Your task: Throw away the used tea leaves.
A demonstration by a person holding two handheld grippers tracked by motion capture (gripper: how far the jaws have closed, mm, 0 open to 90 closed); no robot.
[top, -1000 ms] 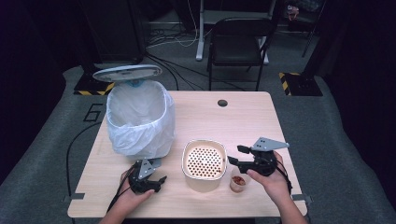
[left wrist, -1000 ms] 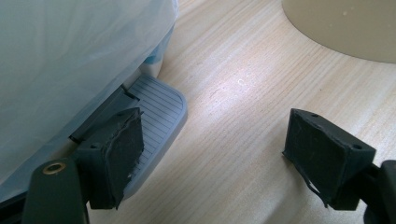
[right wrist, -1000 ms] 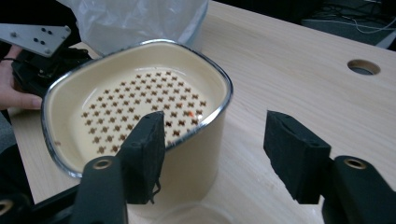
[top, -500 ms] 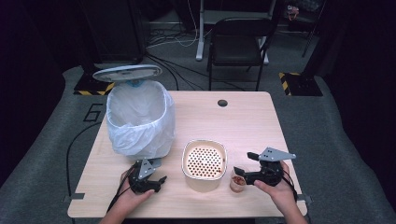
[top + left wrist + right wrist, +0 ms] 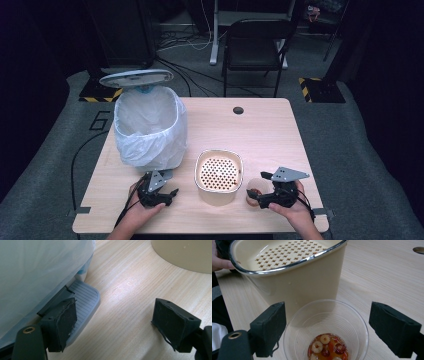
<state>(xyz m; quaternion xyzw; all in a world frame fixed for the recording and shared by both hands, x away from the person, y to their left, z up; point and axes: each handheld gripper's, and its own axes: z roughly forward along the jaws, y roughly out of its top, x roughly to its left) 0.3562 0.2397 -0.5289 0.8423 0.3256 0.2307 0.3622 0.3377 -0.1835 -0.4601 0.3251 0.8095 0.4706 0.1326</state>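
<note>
A clear plastic cup (image 5: 325, 331) is seen standing upright on the table (image 5: 270, 130), just beside the cream strainer container (image 5: 218, 175), on the side facing the right gripper (image 5: 261, 198). A shallow layer of orange liquid with sliced fruit pieces (image 5: 327, 348) lies at the cup's bottom. The right gripper's jaws have just been opening; they are set apart, one on each side of the cup, and no pad is seen touching its wall. The cup is therefore judged not yet gripped.

The left gripper (image 5: 159, 195) rests on the far side of the strainer container from the cup, its jaws wide apart and nothing between them, by the foot pedal (image 5: 83, 300) of the lined waste bin (image 5: 149, 125).

Risks noted:
- The thin cup wall may be crushed if the jaws are closed hard, and liquid forced up.
- The cup may be pushed against the strainer container and tipped if one pad lands first.
- A low or slanted grip may let the cup slip and spill on the table.
</note>
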